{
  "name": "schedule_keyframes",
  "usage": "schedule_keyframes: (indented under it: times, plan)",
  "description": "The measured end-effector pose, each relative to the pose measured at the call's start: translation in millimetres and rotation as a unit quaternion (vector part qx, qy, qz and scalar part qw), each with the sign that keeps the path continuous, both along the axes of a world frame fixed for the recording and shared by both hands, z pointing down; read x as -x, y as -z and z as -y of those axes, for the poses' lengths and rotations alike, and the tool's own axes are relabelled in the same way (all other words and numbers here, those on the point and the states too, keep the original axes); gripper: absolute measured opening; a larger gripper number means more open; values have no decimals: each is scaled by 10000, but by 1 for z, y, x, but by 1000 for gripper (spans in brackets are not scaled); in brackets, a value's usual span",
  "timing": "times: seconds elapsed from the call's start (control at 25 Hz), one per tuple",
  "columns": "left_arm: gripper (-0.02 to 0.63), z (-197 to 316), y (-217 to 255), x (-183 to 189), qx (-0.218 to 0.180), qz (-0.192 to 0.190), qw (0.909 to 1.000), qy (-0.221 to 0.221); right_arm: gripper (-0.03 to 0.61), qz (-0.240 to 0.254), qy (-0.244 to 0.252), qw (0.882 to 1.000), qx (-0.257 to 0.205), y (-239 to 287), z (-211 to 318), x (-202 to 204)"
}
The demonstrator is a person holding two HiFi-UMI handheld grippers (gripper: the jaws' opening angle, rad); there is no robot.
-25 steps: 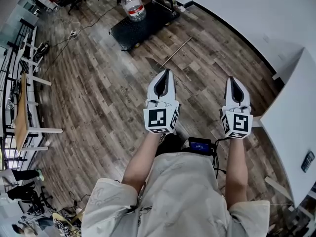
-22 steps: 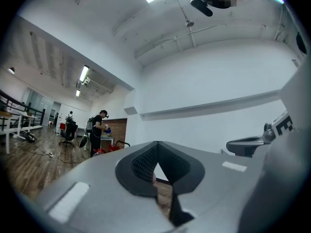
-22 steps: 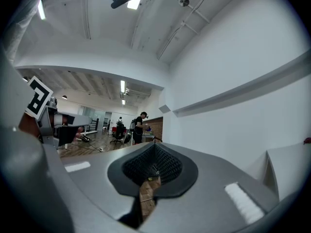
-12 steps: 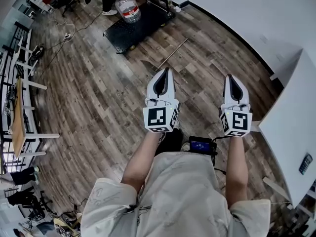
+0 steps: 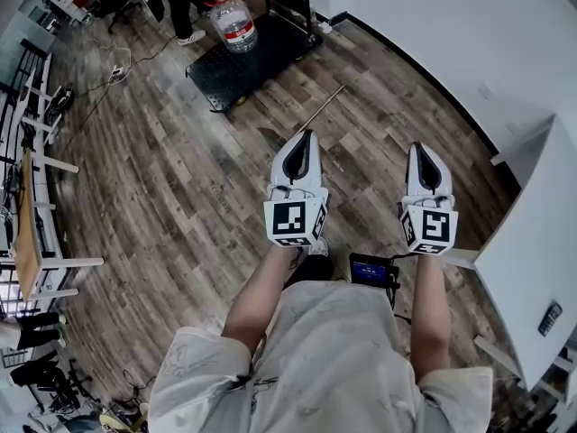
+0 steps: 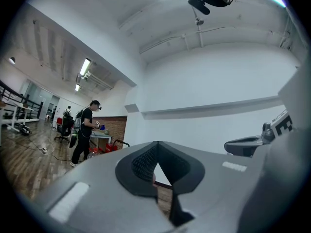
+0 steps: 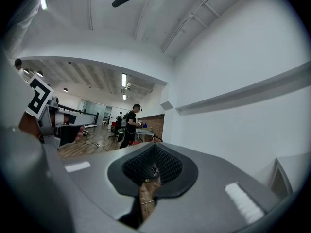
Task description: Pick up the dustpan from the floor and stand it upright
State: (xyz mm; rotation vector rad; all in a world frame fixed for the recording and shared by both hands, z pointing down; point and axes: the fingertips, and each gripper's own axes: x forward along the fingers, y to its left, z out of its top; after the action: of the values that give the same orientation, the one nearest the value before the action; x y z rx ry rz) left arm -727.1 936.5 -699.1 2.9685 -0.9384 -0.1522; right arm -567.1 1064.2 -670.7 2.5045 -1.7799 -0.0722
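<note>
Left claw (image 5: 307,134) and right claw (image 5: 422,148) shut; thin-handled dustpan (image 5: 323,105) lies flat.

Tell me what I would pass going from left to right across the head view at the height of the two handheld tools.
wooden desk → left tool → right tool → white table

water jug (image 5: 234,23), black cart (image 5: 266,50), wood floor (image 5: 162,170)

A long-handled dustpan (image 5: 321,107) lies flat on the wood-plank floor (image 5: 180,179), its thin pale handle running diagonally, the pan end indistinct.
</note>
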Motion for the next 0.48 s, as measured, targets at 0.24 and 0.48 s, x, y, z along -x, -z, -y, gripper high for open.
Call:
schedule_keyframes:
  times: [0.24, 0.48]
  plan:
    - [20, 126, -4, 6, -40, 43, 10000, -41, 6, -178, -71, 9998, 89, 1, 124, 9]
    - [20, 215, -9, -8, 71, 45, 10000, -41, 6, -186, -81, 9998, 78, 5, 208, -3]
